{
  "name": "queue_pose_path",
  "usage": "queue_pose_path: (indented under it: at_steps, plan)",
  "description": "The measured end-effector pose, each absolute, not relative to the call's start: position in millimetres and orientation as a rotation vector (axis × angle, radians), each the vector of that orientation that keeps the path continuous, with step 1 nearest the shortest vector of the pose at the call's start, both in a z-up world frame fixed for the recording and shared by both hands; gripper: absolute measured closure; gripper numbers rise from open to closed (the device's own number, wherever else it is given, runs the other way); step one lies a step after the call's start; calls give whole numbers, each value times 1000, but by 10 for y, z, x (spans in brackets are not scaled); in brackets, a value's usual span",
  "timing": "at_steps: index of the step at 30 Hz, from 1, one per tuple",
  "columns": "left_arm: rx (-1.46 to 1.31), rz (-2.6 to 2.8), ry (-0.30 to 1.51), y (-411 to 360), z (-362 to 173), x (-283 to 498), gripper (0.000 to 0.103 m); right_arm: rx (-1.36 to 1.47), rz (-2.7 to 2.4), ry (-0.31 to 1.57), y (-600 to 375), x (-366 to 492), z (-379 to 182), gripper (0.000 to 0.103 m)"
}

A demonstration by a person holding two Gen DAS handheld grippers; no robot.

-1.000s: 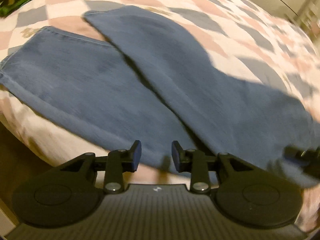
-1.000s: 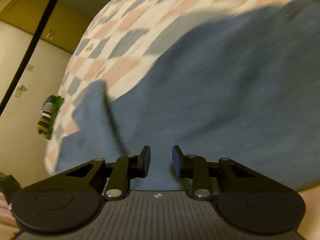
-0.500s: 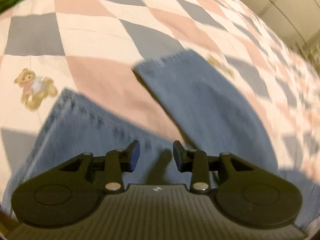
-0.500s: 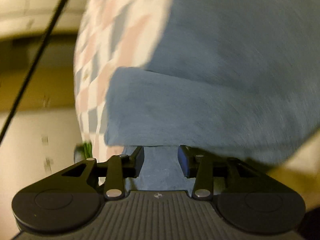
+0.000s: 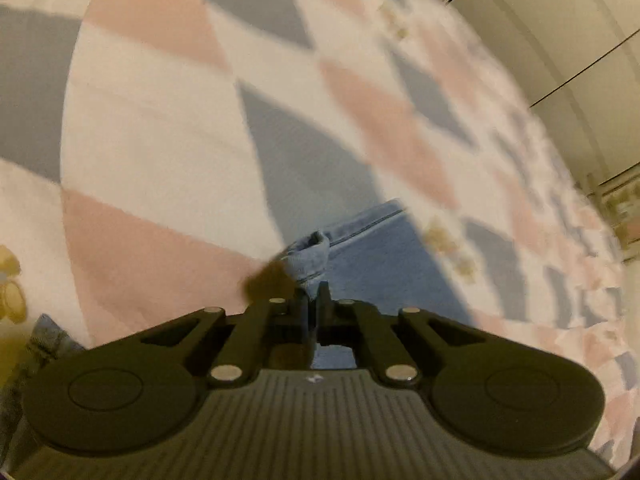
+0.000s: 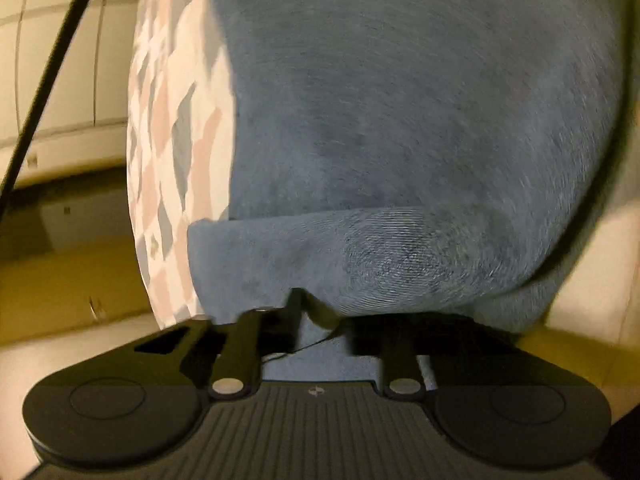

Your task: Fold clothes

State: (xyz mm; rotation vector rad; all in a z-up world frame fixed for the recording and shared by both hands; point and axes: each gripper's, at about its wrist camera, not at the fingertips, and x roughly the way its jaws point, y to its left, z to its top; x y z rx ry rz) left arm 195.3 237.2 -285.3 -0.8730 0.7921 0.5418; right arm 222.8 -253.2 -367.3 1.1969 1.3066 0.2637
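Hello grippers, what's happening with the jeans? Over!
Left gripper shut on jeans hem. Right gripper jaws hidden by a denim fold, grip unclear. Jeans on checked bedspread. Nothing in the way.

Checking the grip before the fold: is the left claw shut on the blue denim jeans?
Shut on it. The left claw has its fingers nearly together, pinching the hem corner of the blue denim jeans.

Left gripper (image 5: 313,304) jaws closed nearly together, pinching a bunched hem of the jeans (image 5: 308,254) at the tips, gripper low and angled forward. Right gripper (image 6: 320,312) jaws set wider, fingertips hidden under a folded denim edge, cloth sits between them; whether they clamp it can't be told.
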Motion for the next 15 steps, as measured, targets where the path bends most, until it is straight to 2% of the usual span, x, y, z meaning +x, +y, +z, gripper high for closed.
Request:
queue_pose_path:
  at_steps: [4,9,10,12,14,15]
  plan:
    - [-787,550,701,2141,-2327,1432,103,1092,388,1317,-2618,2374,-3362,97]
    - [-699,682,714,1842,-2004,433,100,869,540,1425,-2509,2373,-3191,96]
    - [-696,712,735,1794,-2018,267,99,837,538,1460,-2485,2357,-3245,86]
    - [-766,782,833,1753,-2358,79,96,821,515,1538,-2466,2330,-3474,76]
    - [-900,819,829,1731,-2638,-85,93,861,504,1545,-2500,2304,-3599,77]
    - [-964,834,812,1717,-2739,-159,89,888,508,1536,-2525,2299,-3604,73]
